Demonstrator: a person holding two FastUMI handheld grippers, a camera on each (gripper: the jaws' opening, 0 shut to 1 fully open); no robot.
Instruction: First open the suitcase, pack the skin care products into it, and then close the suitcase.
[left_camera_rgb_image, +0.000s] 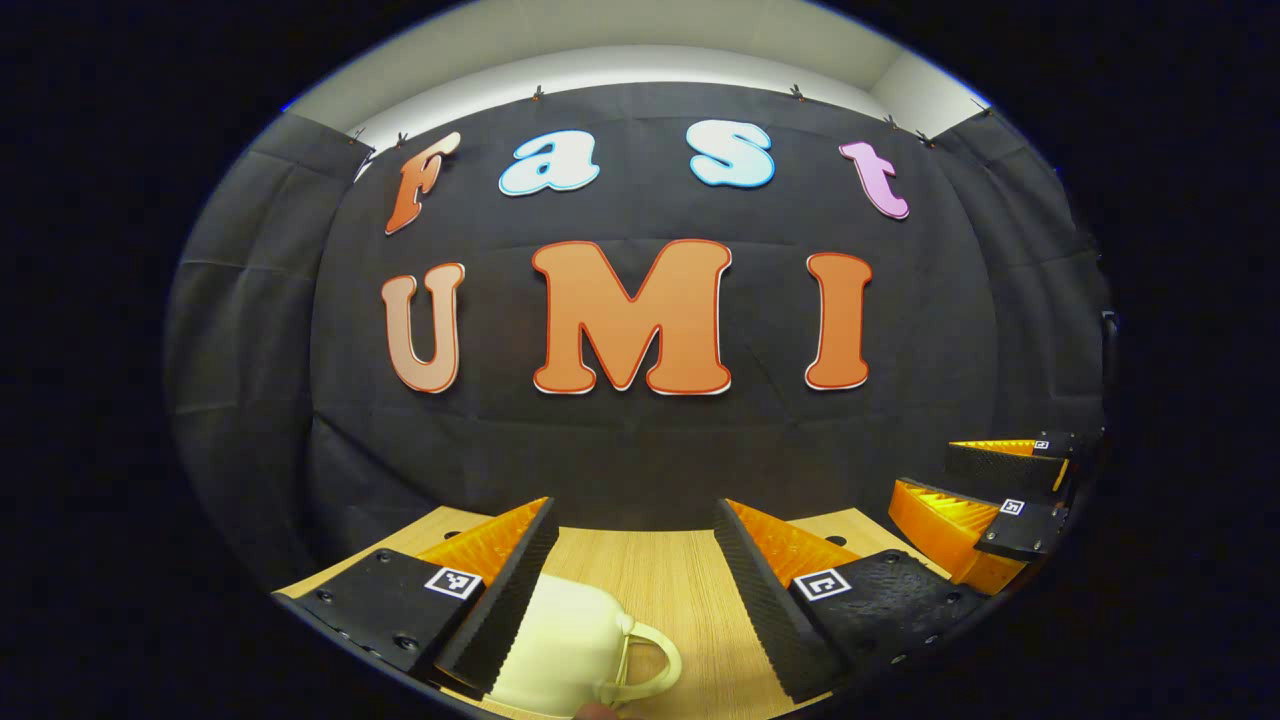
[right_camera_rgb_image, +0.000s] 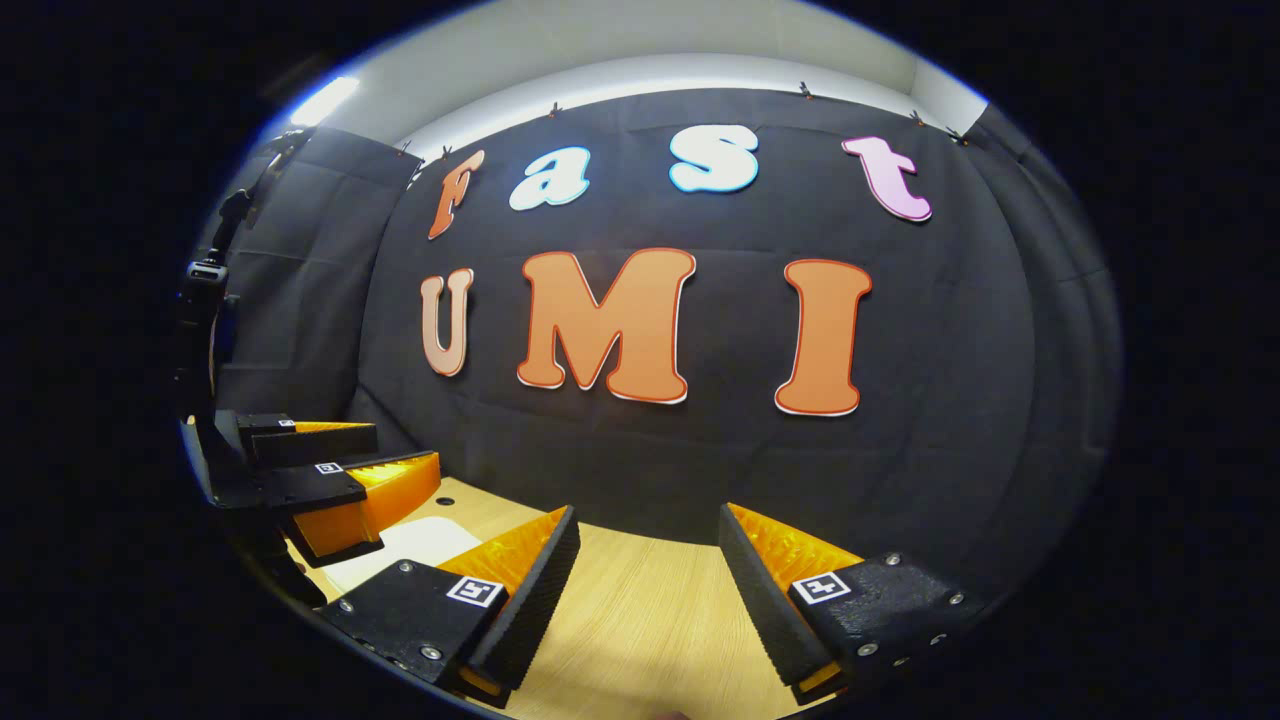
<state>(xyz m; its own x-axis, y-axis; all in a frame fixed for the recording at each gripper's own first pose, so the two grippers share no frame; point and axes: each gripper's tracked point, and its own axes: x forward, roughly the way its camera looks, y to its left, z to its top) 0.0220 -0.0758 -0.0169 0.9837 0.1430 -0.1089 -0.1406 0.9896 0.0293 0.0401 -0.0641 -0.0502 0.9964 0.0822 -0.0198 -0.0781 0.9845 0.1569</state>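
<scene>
A cream suitcase (left_camera_rgb_image: 560, 650) with a looped handle (left_camera_rgb_image: 650, 660) lies on the wooden table (left_camera_rgb_image: 660, 580), low between my left gripper's fingers. My left gripper (left_camera_rgb_image: 635, 510) is open and hovers above it, holding nothing. Its left finger (left_camera_rgb_image: 500, 600) overlaps the case's edge in the left gripper view; whether they touch I cannot tell. My right gripper (right_camera_rgb_image: 648, 515) is open over bare wood with nothing between its fingers. In the right gripper view a pale patch of the suitcase (right_camera_rgb_image: 400, 545) shows under the left gripper (right_camera_rgb_image: 400, 445).
The black cloth wall (left_camera_rgb_image: 640, 450) stands close behind the table's far edge. The right gripper (left_camera_rgb_image: 930, 470) hangs to the right of the left one, open, above the table's right part. Bare wood (right_camera_rgb_image: 650, 610) lies ahead of the right gripper.
</scene>
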